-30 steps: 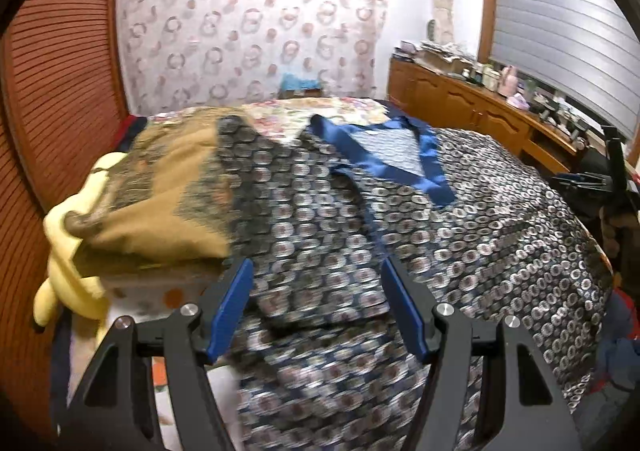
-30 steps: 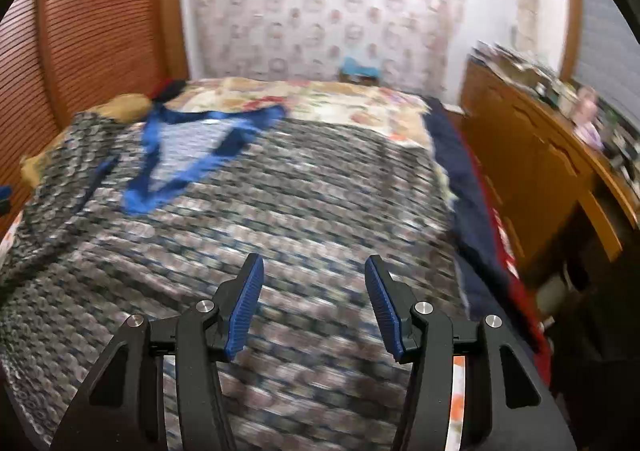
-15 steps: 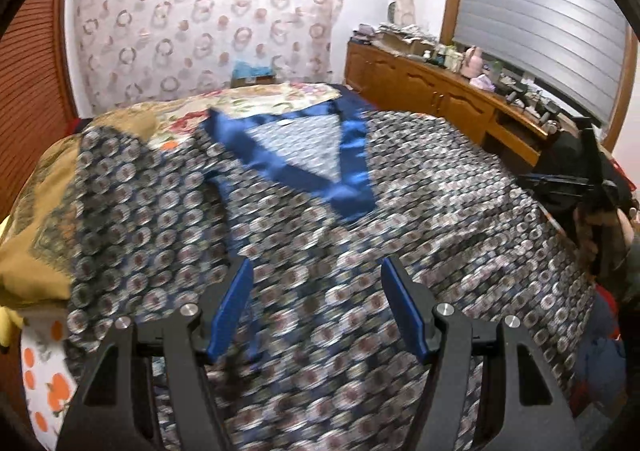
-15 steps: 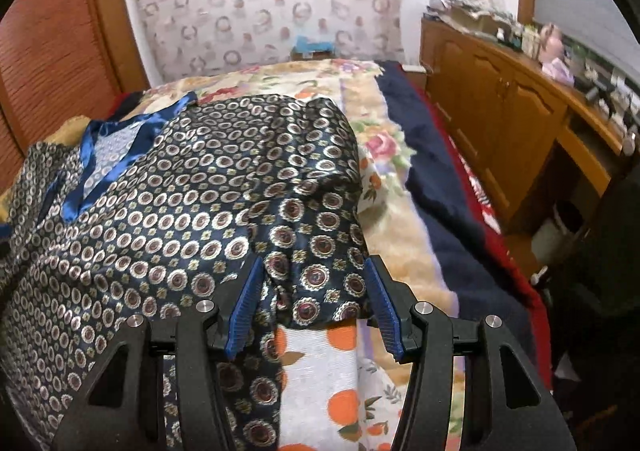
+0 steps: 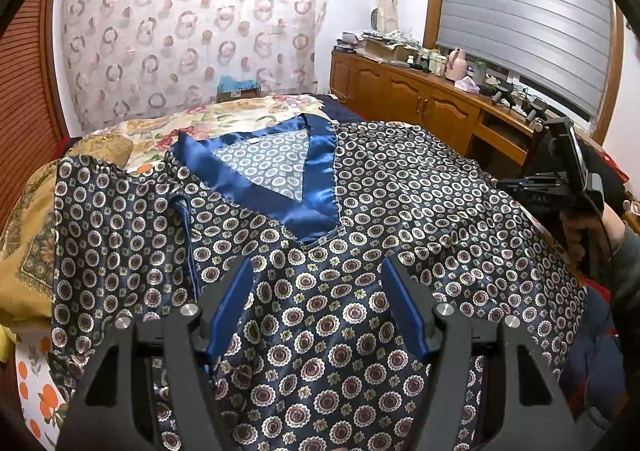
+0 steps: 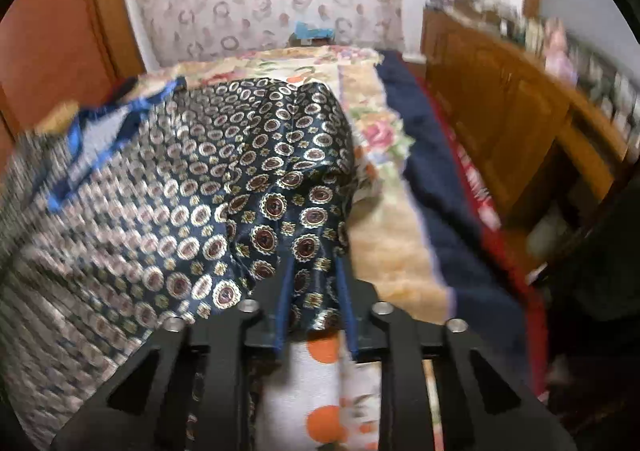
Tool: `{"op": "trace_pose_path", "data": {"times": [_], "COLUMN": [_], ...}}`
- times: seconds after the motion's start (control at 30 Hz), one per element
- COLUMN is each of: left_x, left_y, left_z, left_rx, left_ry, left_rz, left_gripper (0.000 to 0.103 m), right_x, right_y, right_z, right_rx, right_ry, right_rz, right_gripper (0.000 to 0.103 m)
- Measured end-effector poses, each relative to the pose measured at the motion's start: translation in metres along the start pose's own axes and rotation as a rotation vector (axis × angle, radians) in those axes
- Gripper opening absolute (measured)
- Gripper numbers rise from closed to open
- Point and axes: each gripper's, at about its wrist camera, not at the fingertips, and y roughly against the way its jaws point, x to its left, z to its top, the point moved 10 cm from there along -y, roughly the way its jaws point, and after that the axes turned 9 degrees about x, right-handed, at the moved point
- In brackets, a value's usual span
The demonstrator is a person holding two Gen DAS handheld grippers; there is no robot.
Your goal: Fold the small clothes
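The bed (image 5: 248, 119), under its floral quilt, is carrying my satin top (image 5: 400, 211), a glossy dark navy cloth printed with ringed medallions and edged with a bright blue V-neck band (image 5: 316, 187); it is lying spread across the bed's near end. I am holding my left gripper (image 5: 316, 311) over its lower front, jaws wide apart and gripping nothing. My right gripper (image 6: 313, 291) is pinching a bunched fold at the top's right edge, jaws nearly closed.

Even indoor light; right view motion-blurred, edges warped.
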Motion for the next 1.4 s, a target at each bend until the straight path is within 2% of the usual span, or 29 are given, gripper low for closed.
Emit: {"op": "trace_pose_path", "data": {"times": [0.13,0.33,0.57,0.73,0.93,1.03,1.1,1.2,1.37,1.4], "left_x": [0.001,0.001,0.003,0.003,0.002,-0.001,-0.005,-0.008,-0.013,-0.014], "left_y": [0.0,0.005,0.012,0.014,0.018,0.019,0.022,0.028,0.034,0.034], "left_z": [-0.003,-0.007,-0.007,-0.007,-0.007,-0.008,-0.009,-0.008,-0.007,-0.007], "left_rx": [0.0,-0.006,-0.019,-0.024,-0.03,-0.029,-0.033,-0.046,-0.06,-0.059], "left_ry": [0.007,-0.007,0.011,0.015,0.008,0.006,0.01,0.004,-0.007,-0.008], "left_rz": [0.003,0.02,0.013,0.014,0.017,0.004,-0.017,-0.025,-0.027,-0.026], "left_gripper": [0.067,0.067,0.067,0.067,0.067,0.067,0.067,0.067,0.067,0.067], "right_x": [0.008,0.019,0.064,0.105,0.148,0.156,0.155,0.151,0.126,0.12], "right_y": [0.004,0.026,0.053,0.057,0.047,0.038,0.036,0.04,0.061,0.064], "right_z": [-0.001,0.016,0.036,0.036,0.02,0.011,0.008,0.007,0.008,0.009], "right_rx": [-0.016,-0.095,-0.17,-0.177,-0.135,-0.106,-0.104,-0.11,-0.163,-0.17], "right_ry": [0.049,0.034,0.121,0.177,0.222,0.229,0.226,0.221,0.166,0.155], "right_rz": [-0.033,0.026,0.077,0.139,0.224,0.235,0.211,0.207,0.204,0.195], "right_gripper": [0.001,0.001,0.0,0.0,0.001,0.002,0.003,0.014,0.042,0.044]}}
